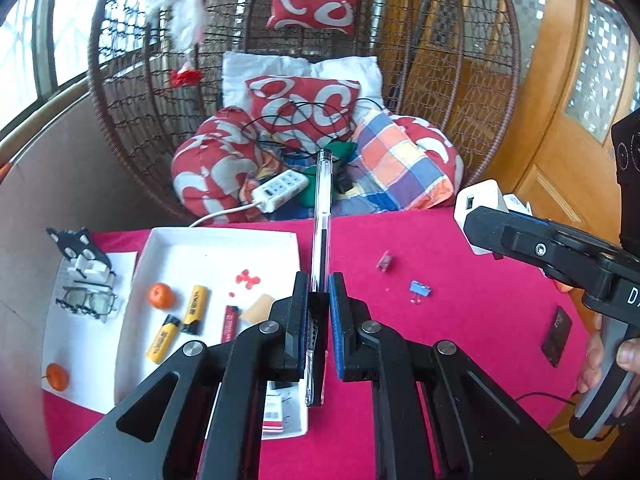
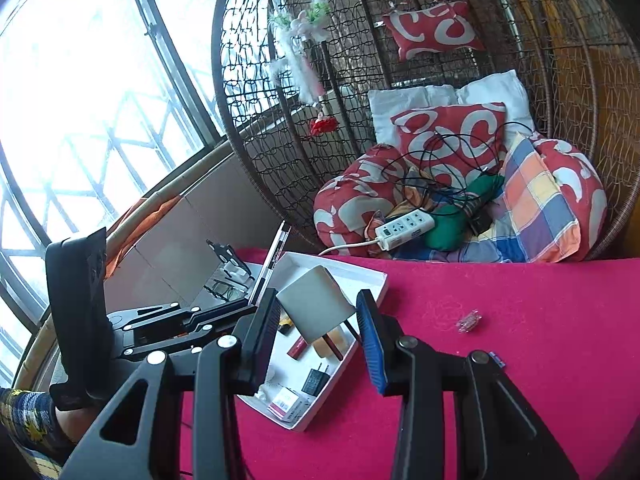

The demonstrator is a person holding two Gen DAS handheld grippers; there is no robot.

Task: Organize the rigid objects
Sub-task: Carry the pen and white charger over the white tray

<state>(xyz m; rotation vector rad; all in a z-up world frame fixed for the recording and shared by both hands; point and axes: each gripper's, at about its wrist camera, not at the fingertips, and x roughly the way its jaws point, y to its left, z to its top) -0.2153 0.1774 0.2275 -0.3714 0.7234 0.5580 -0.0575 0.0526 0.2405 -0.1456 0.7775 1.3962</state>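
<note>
My left gripper (image 1: 319, 292) is shut on a clear pen with black ink (image 1: 322, 216), which sticks out forward between the pads above the pink table. The white tray (image 1: 160, 240) lies below and to its left, holding an orange, two yellow lighters (image 1: 196, 304) and a red lighter. My right gripper (image 2: 320, 312) is shut on a white charger cube (image 2: 316, 306), held over the tray's near edge (image 2: 372, 276). The left wrist view shows that cube (image 1: 478, 196) at the far right. The pen (image 2: 276, 252) also shows in the right wrist view.
On the pink cloth lie a blue binder clip (image 1: 420, 290), a small pink clip (image 1: 385, 261) and a black card (image 1: 557, 336). Glasses (image 1: 88, 300) and a second orange (image 1: 57, 376) rest on white paper at the left. Behind the table hangs a wicker chair with cushions and a power strip (image 1: 280, 190).
</note>
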